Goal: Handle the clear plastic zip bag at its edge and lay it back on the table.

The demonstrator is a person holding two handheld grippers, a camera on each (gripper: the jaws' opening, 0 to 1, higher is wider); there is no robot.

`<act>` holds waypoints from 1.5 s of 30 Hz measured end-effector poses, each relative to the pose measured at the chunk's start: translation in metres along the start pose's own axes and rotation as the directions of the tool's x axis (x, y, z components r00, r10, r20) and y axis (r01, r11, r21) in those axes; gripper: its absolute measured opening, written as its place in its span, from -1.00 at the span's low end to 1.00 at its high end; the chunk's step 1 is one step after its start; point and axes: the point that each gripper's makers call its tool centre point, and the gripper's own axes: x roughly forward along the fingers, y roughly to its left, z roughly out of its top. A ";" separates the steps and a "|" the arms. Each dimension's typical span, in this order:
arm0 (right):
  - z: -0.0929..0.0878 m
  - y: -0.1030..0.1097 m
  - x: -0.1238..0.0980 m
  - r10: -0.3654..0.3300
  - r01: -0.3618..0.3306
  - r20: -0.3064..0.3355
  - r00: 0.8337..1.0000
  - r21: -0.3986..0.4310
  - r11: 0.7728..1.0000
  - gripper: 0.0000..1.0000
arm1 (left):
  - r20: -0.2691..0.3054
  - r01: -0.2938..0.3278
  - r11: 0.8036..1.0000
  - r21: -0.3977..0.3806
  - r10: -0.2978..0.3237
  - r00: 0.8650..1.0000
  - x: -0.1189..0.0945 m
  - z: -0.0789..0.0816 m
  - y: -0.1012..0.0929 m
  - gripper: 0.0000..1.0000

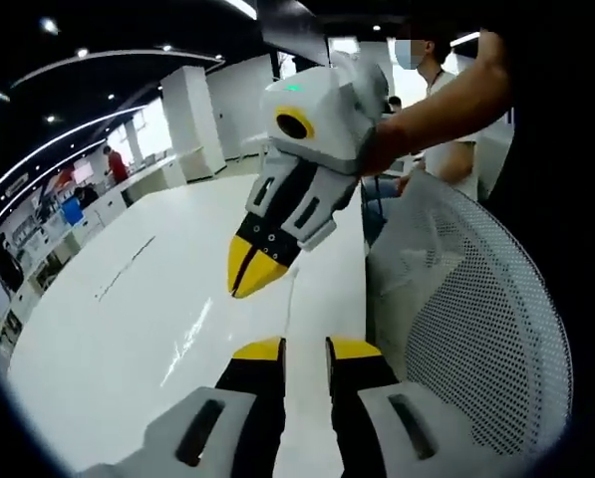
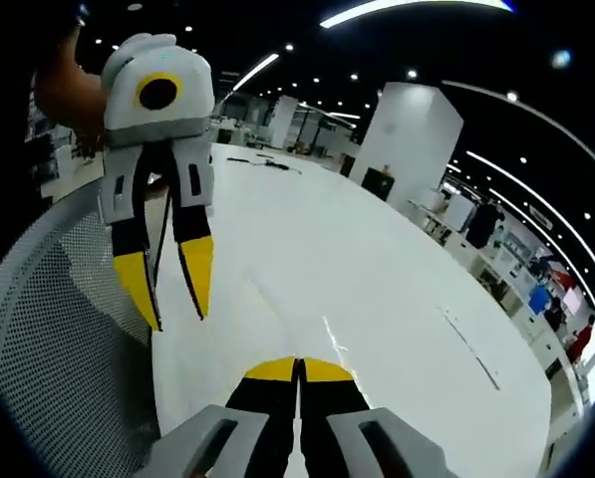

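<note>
The left gripper (image 1: pixel 305 349) has its jaws spread, with bare white table (image 1: pixel 128 329) showing in the gap between the yellow tips; seen from the right gripper view it (image 2: pixel 170 289) hangs tips-down over the table's near edge, again parted. The right gripper (image 2: pixel 299 370) has its jaws pressed together, and in the left gripper view it (image 1: pixel 252 271) points down at the table just ahead of the left jaws, tips closed, held by a bare arm (image 1: pixel 446 100). Whether it pinches anything cannot be told. The bag (image 1: pixel 289 309) is hard to make out: a thin pale line runs on the tabletop from below the right gripper's tip toward the left jaws, with streaks of glare beside it, which seems to be its edge lying flat. A white mesh chair back (image 1: pixel 476 329) stands close against the table's side, just beside both grippers, and it (image 2: pixel 58 329) sits under and behind the left gripper in the right gripper view. A dark seam (image 2: pixel 471 349) crosses the table farther out, and small dark items (image 2: pixel 267 164) lie at its far end. A person (image 1: pixel 442 90) stands behind the chair; others are by desks well apart, near white pillars (image 2: pixel 407 129).
</note>
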 end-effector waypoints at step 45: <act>-0.063 -0.001 0.066 0.062 -0.080 -0.178 0.982 -0.093 0.993 -1.00 | -0.016 -0.304 0.936 -0.175 0.306 0.952 -0.030 -0.057 0.021 -0.10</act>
